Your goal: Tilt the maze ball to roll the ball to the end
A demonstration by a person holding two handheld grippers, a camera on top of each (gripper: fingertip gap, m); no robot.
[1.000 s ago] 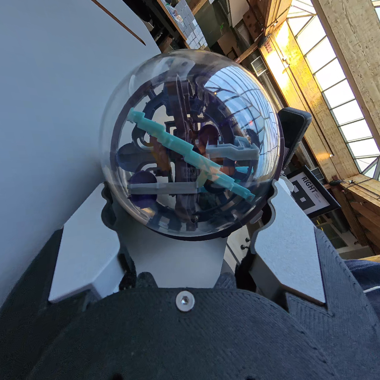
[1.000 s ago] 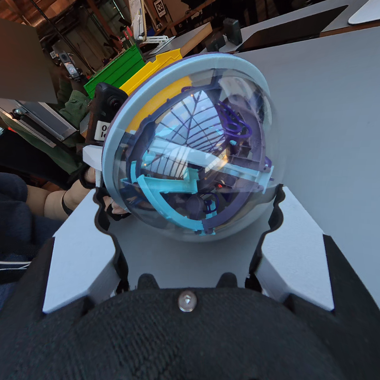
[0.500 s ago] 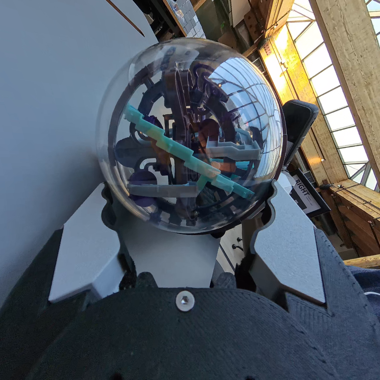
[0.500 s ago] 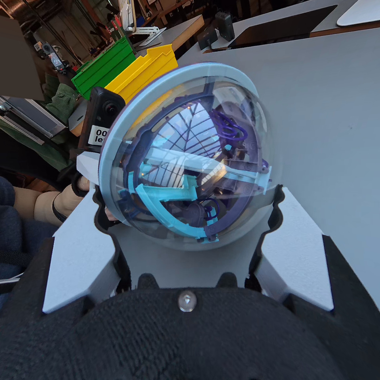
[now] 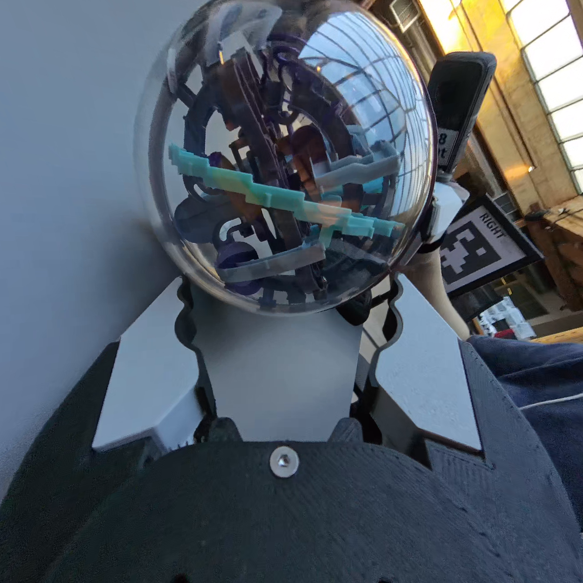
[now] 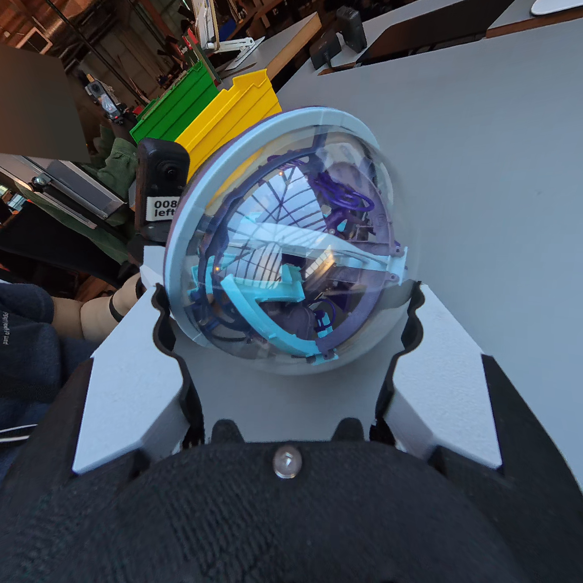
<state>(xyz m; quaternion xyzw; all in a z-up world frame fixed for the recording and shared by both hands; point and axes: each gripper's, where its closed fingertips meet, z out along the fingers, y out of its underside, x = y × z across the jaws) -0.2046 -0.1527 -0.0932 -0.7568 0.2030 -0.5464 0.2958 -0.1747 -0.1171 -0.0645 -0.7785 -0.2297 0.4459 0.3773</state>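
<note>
Compared with a second ago, the maze ball point(image 5: 284, 164) sits higher and larger in the left wrist view, its teal stepped track point(image 5: 277, 197) lying nearer to level than before, and in the right wrist view the sphere point(image 6: 284, 246) has dropped lower, so more of the yellow bin point(image 6: 233, 116) shows above its pale blue rim. One maze ball is in view, held in the air above the grey table point(image 6: 473, 157) between the two grippers. The left gripper point(image 5: 288, 284) has its two white fingers spread wide, their black scalloped inner edges beside the lower curve of the clear shell on either side; whether they actually press it cannot be told. The right gripper point(image 6: 285, 290) is spread just as wide, its two fingers flanking the sphere at the rim side and the dome side, and again contact cannot be confirmed. Inside the shell lie teal, grey, light blue and purple tracks; the small rolling ball cannot be made out. Behind stand two bins, the yellow one and a green bin point(image 6: 176, 104) just beside it. Each view also shows one black camera of the opposite gripper, beside the sphere.
</note>
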